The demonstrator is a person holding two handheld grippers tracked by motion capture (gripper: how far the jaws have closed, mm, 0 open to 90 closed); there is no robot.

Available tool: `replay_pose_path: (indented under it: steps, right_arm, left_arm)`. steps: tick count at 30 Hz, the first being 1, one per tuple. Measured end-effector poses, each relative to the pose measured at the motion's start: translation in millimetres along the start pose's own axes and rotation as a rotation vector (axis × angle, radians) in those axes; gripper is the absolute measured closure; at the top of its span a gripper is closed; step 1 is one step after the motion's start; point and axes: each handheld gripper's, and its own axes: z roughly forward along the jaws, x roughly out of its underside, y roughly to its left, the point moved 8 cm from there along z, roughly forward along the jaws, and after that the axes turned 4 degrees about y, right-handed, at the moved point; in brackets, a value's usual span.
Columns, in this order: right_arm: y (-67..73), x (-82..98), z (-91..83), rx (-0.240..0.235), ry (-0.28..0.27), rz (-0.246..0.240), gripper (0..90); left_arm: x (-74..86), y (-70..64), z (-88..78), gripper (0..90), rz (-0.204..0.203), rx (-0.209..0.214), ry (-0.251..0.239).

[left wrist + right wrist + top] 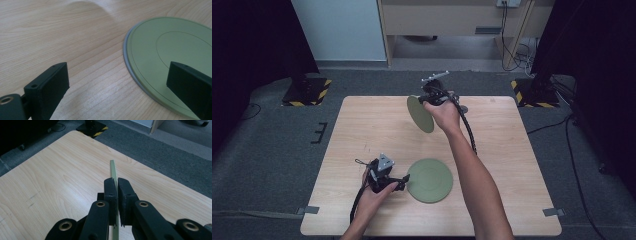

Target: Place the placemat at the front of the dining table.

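Pinching a green plate (420, 113) edge-on above the table's (362, 130) far edge, the right claw (426, 98) is holding it tilted; the left claw (404, 180) is resting spread beside another plate (429, 180) near the near edge.

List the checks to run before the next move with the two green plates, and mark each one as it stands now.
1. Right tongs shut on the rim of the lifted round green plate: ok, both jaws clamp its thin edge.
2. Lifted plate clear of the light wooden table: ok, it hangs tilted, nearly on edge, above the far half.
3. Second round green plate flat on the table: ok.
4. Left tongs open: ok, jaws stand wide apart.
5. Left tongs free of the flat plate: cannot tell; one jaw lies over its rim, contact unclear.
6. Path between the two plates: ok, bare wood.
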Motion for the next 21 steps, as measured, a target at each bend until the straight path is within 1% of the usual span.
replay_pose_path:
  steps: [2, 7, 9, 10, 12, 16, 17, 18, 21]
  right_arm:
    - [-0.9, 0.0, 2.8, -0.003, -0.001, 0.013, 86.5]
    - [-3.7, 2.6, 8.0, -0.002, 0.010, 0.023, 86.5]
    - [-6.7, 5.1, 10.9, 0.006, 0.016, 0.023, 86.5]
    - [-10.4, 5.5, 10.6, 0.009, 0.008, 0.032, 86.5]
    - [-12.1, 6.0, 10.2, 0.012, 0.009, 0.035, 86.5]
    - [-22.6, 11.0, 6.4, 0.030, 0.004, 0.055, 86.5]
    - [-30.3, 15.9, 3.2, 0.039, 0.005, 0.070, 86.5]
    - [-30.3, 15.9, 3.2, 0.039, 0.005, 0.070, 86.5]
    - [-43.5, 25.4, -1.3, 0.056, 0.009, 0.103, 86.5]
  left_arm:
    - [-0.7, 1.3, -1.7, 3.5, -0.005, -0.001, -0.005]
    - [-0.5, 3.6, -2.2, 3.6, -0.012, -0.004, -0.007]
    - [-0.1, 4.4, -2.4, 3.6, -0.013, -0.006, -0.008]
    - [0.1, 4.9, -2.4, 3.6, -0.016, -0.008, -0.009]
    - [0.2, 5.8, -2.6, 3.7, -0.019, -0.010, -0.009]
    - [0.1, 8.3, -3.6, 3.7, -0.021, -0.013, -0.010]
    - [0.0, 9.1, -4.0, 3.7, -0.024, -0.014, -0.013]
    - [-0.1, 10.2, -4.6, 3.7, -0.027, -0.016, -0.014]
    - [-0.2, 12.2, -5.8, 3.7, -0.033, -0.019, -0.018]
